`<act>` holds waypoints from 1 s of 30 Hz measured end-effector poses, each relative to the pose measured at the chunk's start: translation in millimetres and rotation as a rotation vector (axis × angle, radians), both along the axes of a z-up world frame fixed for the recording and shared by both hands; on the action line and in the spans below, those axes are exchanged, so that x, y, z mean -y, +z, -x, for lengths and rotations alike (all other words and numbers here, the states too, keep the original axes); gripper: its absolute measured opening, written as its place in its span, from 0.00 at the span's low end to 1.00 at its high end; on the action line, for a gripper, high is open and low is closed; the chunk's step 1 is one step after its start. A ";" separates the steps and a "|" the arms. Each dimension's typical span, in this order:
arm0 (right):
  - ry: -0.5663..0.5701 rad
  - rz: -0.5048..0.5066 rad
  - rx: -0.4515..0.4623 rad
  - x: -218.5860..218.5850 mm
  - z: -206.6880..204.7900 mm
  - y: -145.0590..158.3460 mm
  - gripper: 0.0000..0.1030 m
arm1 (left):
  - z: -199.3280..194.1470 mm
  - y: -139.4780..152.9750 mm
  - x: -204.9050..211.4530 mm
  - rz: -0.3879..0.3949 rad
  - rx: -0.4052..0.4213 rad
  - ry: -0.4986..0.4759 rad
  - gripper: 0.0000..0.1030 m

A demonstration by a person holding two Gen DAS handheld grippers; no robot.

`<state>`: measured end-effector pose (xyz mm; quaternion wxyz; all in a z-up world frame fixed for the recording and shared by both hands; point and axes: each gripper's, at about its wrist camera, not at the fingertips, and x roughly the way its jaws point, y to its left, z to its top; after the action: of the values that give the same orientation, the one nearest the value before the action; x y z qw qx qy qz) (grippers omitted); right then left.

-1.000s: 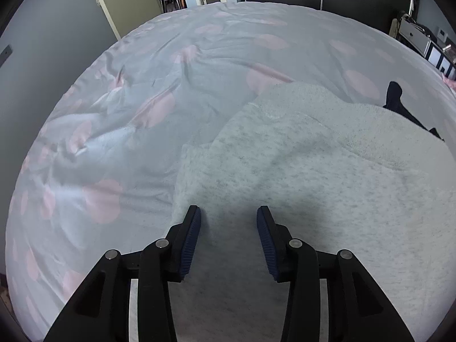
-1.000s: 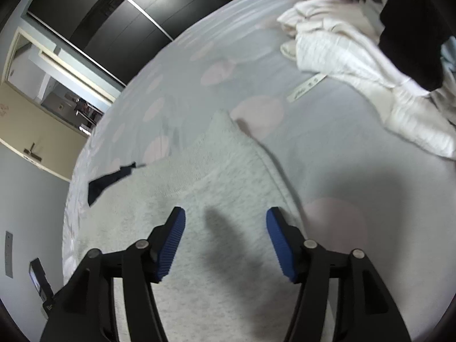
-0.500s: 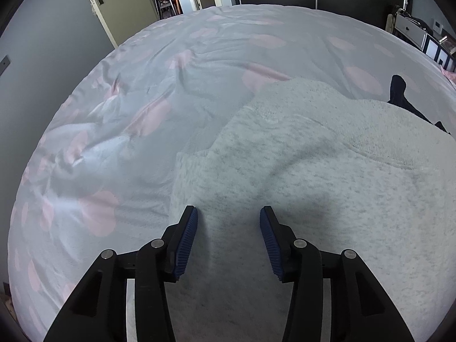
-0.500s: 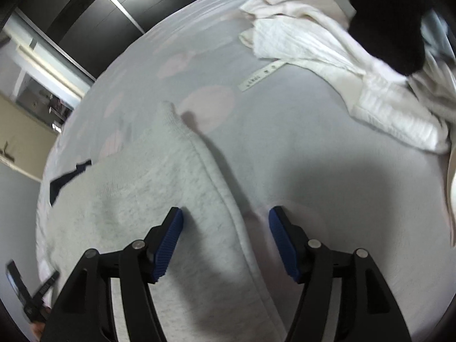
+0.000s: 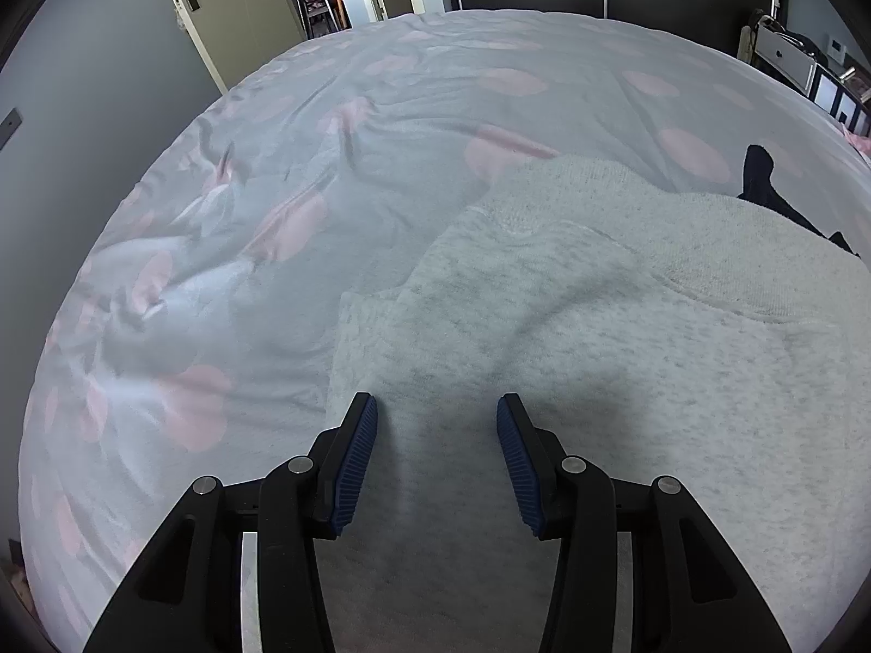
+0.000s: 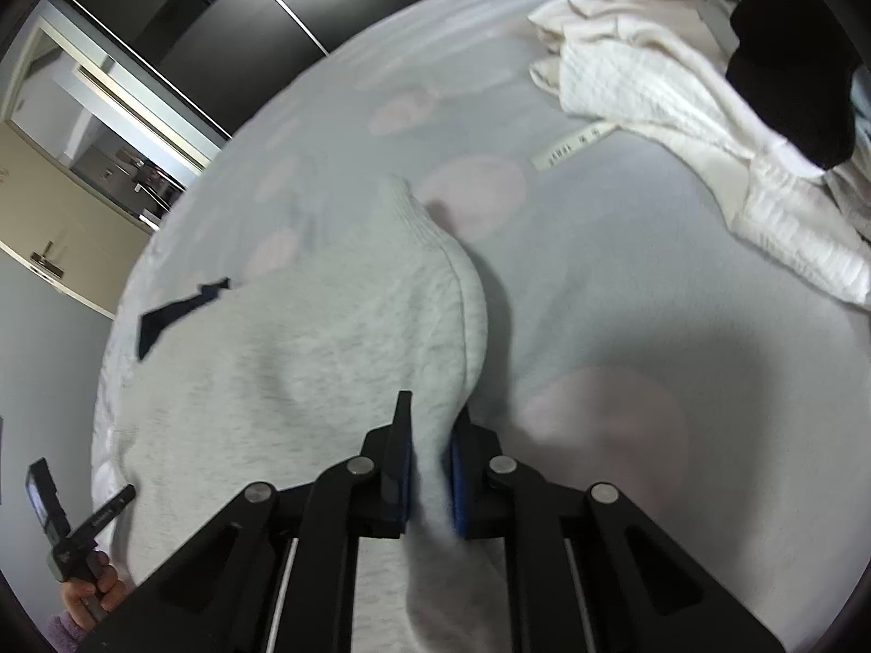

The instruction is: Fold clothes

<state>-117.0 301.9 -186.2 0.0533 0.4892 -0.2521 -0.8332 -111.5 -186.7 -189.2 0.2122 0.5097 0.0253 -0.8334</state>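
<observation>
The sweater (image 5: 599, 359) is pale heather grey – finely flecked. The bedsheet (image 5: 228, 283) is light grey with big pink dots. Far right, a heap of clothes (image 6: 653, 87) is cream-white – a black piece (image 6: 789, 65) on top. The pads (image 5: 356, 457) are blue on black.

Left wrist view close above the grey sweater (image 5: 571, 359), facing steeply down toward the door (image 5: 218, 5), right wrist view likewise close and steep, facing the wardrobe (image 6: 228, 11), both sharing sweater and bed (image 6: 626, 283).
</observation>
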 end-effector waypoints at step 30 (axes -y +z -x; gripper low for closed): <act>0.286 0.124 0.074 284.3 40.5 152.5 0.09 | -27.4 46.4 115.9 -0.264 -0.135 0.008 0.47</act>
<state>-157.6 17.6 -33.7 0.1922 0.5461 -0.2327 -0.7815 -84.1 -302.7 -142.8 0.1446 0.4757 0.1509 -0.8544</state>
